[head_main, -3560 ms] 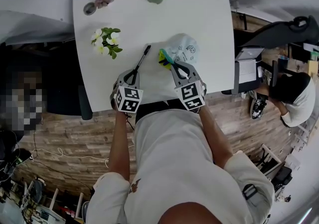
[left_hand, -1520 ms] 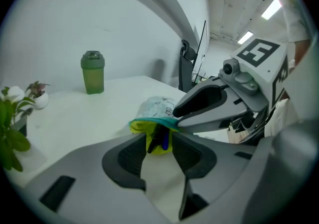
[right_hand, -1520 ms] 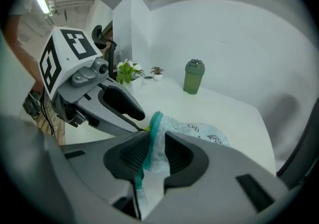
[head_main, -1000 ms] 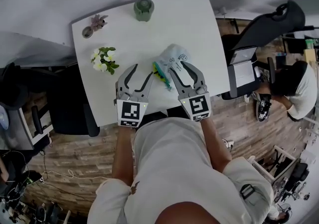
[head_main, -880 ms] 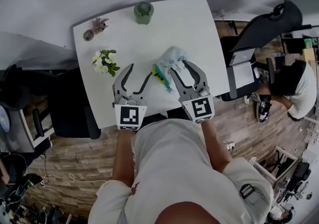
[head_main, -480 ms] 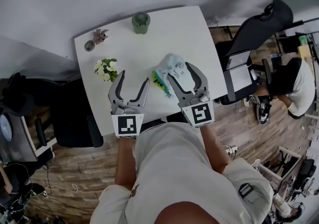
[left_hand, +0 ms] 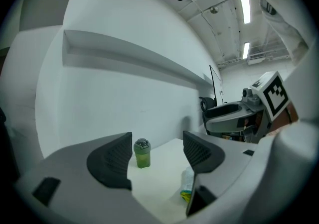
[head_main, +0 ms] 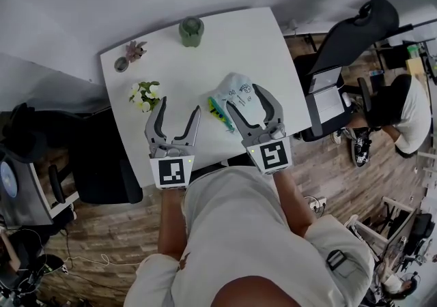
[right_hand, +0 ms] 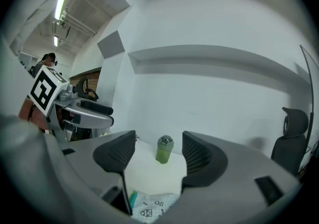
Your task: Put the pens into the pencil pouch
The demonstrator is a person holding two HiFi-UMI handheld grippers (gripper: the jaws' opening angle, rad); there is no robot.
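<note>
A white worktop (head_main: 225, 46) fills the middle of the head view, with a dark office chair (head_main: 355, 29) just off its right edge. Over its near edge the left hand-held gripper (head_main: 179, 106) hangs released, its jaws spread wide with only bare surface showing in the gap. The right hand-held gripper (head_main: 244, 96) is level with it, well apart to the right. Its jaws are opening and grasp nothing, though the pencil pouch (head_main: 235, 86) lies below and between them. That pouch is white with small printed drawings and rests on the right half of the worktop. A bunch of white flowers with green leaves (head_main: 145, 94) lies near the left edge. A green jar with a lid (head_main: 191, 31) stands upright at the far edge. The pens (head_main: 218, 109), green and yellow, lie bunched at the pouch's near left end, touching it. How far they reach inside cannot be told. A small potted plant (head_main: 130, 54) sits at the far left corner.
</note>
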